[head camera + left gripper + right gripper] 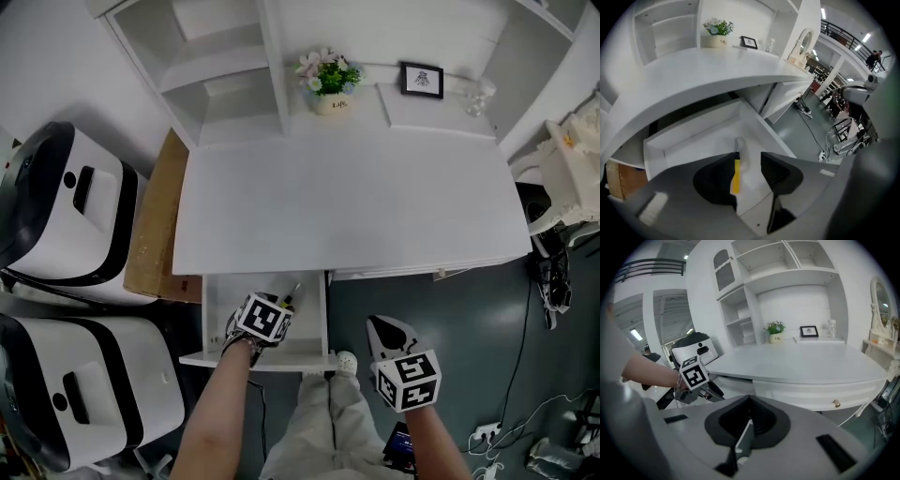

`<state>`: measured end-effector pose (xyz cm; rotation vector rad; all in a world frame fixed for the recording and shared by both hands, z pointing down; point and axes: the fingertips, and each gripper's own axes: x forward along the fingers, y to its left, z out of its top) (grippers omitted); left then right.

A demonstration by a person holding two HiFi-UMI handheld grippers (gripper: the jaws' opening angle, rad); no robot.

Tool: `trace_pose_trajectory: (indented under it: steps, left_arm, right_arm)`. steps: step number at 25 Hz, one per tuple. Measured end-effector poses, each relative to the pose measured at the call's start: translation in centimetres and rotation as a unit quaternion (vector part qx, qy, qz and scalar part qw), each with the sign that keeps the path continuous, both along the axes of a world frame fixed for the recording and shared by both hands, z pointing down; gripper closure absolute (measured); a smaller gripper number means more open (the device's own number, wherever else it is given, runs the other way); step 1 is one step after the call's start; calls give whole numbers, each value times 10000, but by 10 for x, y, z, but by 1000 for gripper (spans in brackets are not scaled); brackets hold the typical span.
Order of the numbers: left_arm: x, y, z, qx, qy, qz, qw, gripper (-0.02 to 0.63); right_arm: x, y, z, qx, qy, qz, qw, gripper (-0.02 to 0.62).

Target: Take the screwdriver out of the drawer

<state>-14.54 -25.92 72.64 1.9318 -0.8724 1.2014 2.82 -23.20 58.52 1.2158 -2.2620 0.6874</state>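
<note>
The white drawer (217,309) under the desk's left side stands pulled out. In it lies a screwdriver (736,174) with a yellow handle, its metal shaft pointing toward the drawer's back; in the head view only its tip end (291,298) shows. My left gripper (749,171) hangs open just above the drawer floor, the handle between its jaws and close against the left finger (717,180). The marker cube hides most of the left gripper (267,314) from above. My right gripper (386,328) is shut and empty, held in the air right of the drawer, and seen from its own view as the right gripper (750,423).
The white desk (356,206) carries a flower pot (328,84) and a picture frame (422,80) at the back. A shut drawer with a brass knob (836,403) is at the right. White-and-black machines (66,216) and a cardboard sheet (155,225) stand left. Cables (553,281) lie on the floor.
</note>
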Motion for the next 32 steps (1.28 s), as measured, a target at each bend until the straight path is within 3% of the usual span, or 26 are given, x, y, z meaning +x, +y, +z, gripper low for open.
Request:
trace_pose_trajectory:
  steps: [7, 18, 24, 29, 32]
  left_arm:
    - [-6, 13, 64, -545, -324, 104, 9979, 425]
    - [-1, 15, 108, -677, -599, 279, 9955, 426]
    - [-7, 17, 124, -618, -929, 199, 9936, 466]
    - [-8, 18, 125, -628, -877, 162, 9940, 477]
    - [-9, 17, 125, -700, -812, 33, 9942, 526]
  right_arm:
    - [-4, -4, 18, -160, 93, -109, 9998, 589]
    - [-9, 6, 39, -356, 191, -88, 9991, 589]
    - [-5, 8, 43, -390, 289, -136, 9987, 589]
    - [-5, 9, 48, -422, 276, -134, 9986, 589]
    - [-8, 10, 50, -426, 253, -154, 9987, 589]
